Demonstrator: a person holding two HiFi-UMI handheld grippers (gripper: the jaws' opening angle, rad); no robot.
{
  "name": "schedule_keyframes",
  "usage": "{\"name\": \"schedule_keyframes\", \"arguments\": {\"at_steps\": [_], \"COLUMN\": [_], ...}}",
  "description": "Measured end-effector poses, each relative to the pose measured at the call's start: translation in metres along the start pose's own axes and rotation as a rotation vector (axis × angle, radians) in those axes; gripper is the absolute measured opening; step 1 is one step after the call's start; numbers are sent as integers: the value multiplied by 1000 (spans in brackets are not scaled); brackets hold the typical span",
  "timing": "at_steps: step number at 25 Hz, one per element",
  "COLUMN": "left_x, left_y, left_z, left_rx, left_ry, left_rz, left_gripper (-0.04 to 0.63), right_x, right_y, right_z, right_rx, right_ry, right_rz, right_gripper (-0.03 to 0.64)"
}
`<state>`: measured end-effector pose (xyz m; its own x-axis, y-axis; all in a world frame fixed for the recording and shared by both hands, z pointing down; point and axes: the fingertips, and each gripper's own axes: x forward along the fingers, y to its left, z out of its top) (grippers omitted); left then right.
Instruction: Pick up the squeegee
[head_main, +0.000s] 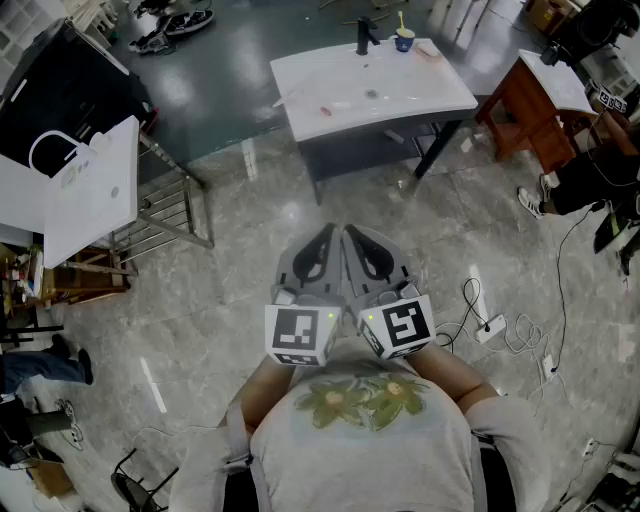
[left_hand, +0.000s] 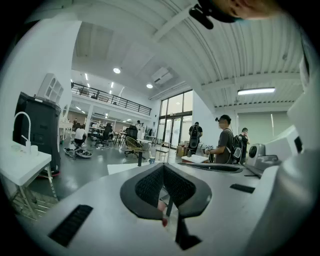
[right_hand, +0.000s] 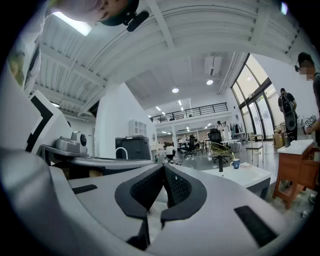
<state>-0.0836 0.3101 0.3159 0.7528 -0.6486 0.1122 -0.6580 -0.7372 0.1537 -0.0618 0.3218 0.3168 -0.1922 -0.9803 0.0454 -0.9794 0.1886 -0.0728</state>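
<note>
A white sink table (head_main: 400, 95) stands ahead of me, with a black faucet (head_main: 365, 38) and a blue cup (head_main: 404, 40) at its back. A few small items lie on its top: a pale thin one (head_main: 286, 98) at the left edge and a reddish one (head_main: 330, 108). Which of them is the squeegee I cannot tell. My left gripper (head_main: 330, 233) and right gripper (head_main: 350, 233) are held side by side close to my chest, well short of the table. Both are shut and empty, as the left gripper view (left_hand: 162, 167) and the right gripper view (right_hand: 163, 167) show. The same table shows beyond the jaws (right_hand: 240, 176).
A wooden table (head_main: 545, 100) stands at the right. A metal rack (head_main: 170, 215) and a white panel (head_main: 90, 190) are at the left. Cables and a power strip (head_main: 490, 328) lie on the marble floor. Several people (left_hand: 225, 142) stand in the hall.
</note>
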Motion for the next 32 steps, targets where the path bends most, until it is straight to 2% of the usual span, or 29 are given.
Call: {"name": "schedule_keyframes", "arguments": {"at_steps": [11, 18, 24, 32], "left_x": [37, 72, 90, 101], "left_y": [-13, -32, -47, -40], "left_z": [-2, -4, -1, -5], "left_rx": [-5, -25, -48, -54], "left_ry": [11, 2, -42, -29], "left_rz": [45, 78, 138, 218], "left_gripper": [8, 8, 8, 8], "right_x": [8, 9, 7, 20], "right_y": [-39, -81, -105, -112], "right_z": [-3, -7, 0, -6], "right_rx": [34, 7, 8, 6], "right_ry": [27, 33, 29, 38], "right_rz": [50, 71, 161, 229], "right_gripper": [23, 23, 23, 23]}}
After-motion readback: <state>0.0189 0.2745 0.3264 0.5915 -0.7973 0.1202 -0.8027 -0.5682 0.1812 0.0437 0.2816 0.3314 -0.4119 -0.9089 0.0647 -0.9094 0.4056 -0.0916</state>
